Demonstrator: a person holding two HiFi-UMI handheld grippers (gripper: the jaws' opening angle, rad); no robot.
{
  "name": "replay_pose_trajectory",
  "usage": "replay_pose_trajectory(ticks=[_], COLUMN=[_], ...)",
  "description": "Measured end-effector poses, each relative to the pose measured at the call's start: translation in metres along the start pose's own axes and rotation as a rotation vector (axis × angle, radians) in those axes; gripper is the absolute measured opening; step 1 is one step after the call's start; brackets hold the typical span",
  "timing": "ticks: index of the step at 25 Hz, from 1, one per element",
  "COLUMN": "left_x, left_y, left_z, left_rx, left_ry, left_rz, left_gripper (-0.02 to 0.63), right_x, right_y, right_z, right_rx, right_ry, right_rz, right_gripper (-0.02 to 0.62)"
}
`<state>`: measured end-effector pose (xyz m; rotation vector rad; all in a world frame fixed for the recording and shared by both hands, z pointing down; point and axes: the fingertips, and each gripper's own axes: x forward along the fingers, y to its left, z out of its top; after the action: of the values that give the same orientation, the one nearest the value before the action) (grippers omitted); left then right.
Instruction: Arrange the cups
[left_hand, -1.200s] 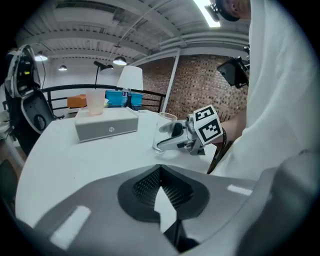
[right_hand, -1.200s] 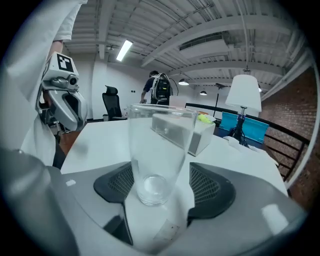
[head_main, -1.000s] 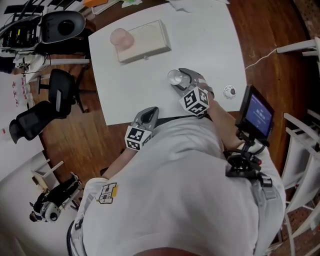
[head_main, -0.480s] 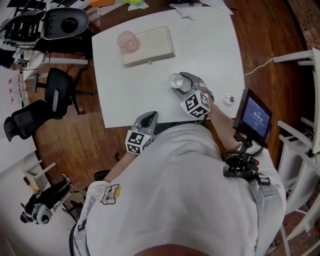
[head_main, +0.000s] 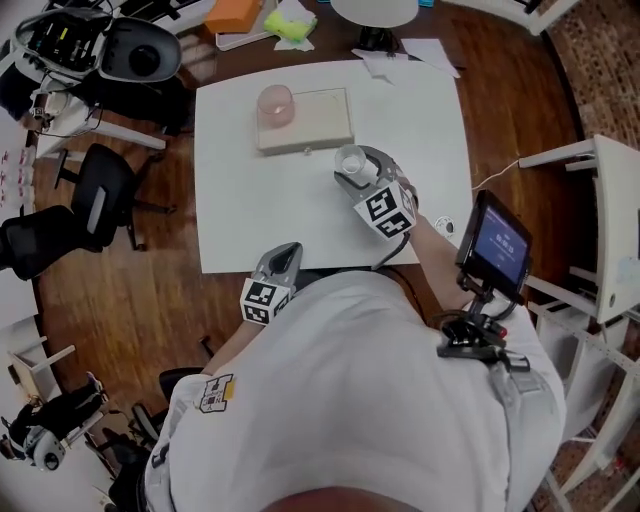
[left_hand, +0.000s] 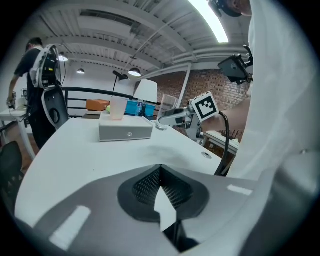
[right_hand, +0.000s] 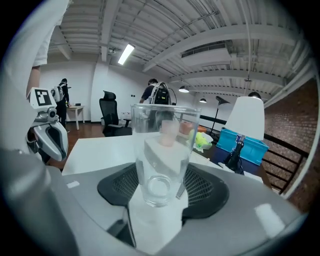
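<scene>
A clear glass cup (head_main: 349, 157) stands upright between the jaws of my right gripper (head_main: 356, 170), which is shut on it and holds it above the white table (head_main: 250, 210). In the right gripper view the clear cup (right_hand: 161, 155) fills the middle, both pads against its sides. A pink cup (head_main: 275, 103) stands on the left end of a white box (head_main: 318, 118) at the table's far side. My left gripper (head_main: 283, 254) is shut and empty near the table's front edge. From the left gripper view I see the pink cup (left_hand: 118, 108), the box (left_hand: 125, 131) and the clear cup (left_hand: 169, 107).
A small round fitting (head_main: 443, 226) sits by the table's right edge. A screen on a stand (head_main: 497, 243) is at my right side. Black office chairs (head_main: 95, 200) stand left of the table. A lamp base (head_main: 372, 12) and a blue bin (right_hand: 242, 145) lie beyond the far edge.
My right gripper has risen with the clear cup and now sits closer to the white box. My left gripper has shifted slightly along the front edge, still shut.
</scene>
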<state>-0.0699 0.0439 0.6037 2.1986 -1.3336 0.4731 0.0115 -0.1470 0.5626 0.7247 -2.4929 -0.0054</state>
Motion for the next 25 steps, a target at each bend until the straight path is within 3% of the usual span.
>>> replay_pose_trajectory(ticks=[7, 15, 25], left_x=[-0.023, -0.035, -0.051], left_y=[0.012, 0.022, 0.036], left_z=[0.010, 0.007, -0.001], left_rx=[-0.049, -0.032, -0.077], left_ry=[-0.062, -0.096, -0.087], left_rz=[0.052, 0.107, 0.168], left_gripper=[0.000, 0.000, 0.000], right_x=[0.007, 0.031, 0.075], right_y=[-0.044, -0.085, -0.099], right_z=[0.065, 0.118, 0.114], right_rx=[0.007, -0.012, 0.015], right_ry=[-0.067, -0.132, -0.094], right_rz=[-0.033, -0.052, -0.041], right_gripper=[0.275, 0.275, 0.275])
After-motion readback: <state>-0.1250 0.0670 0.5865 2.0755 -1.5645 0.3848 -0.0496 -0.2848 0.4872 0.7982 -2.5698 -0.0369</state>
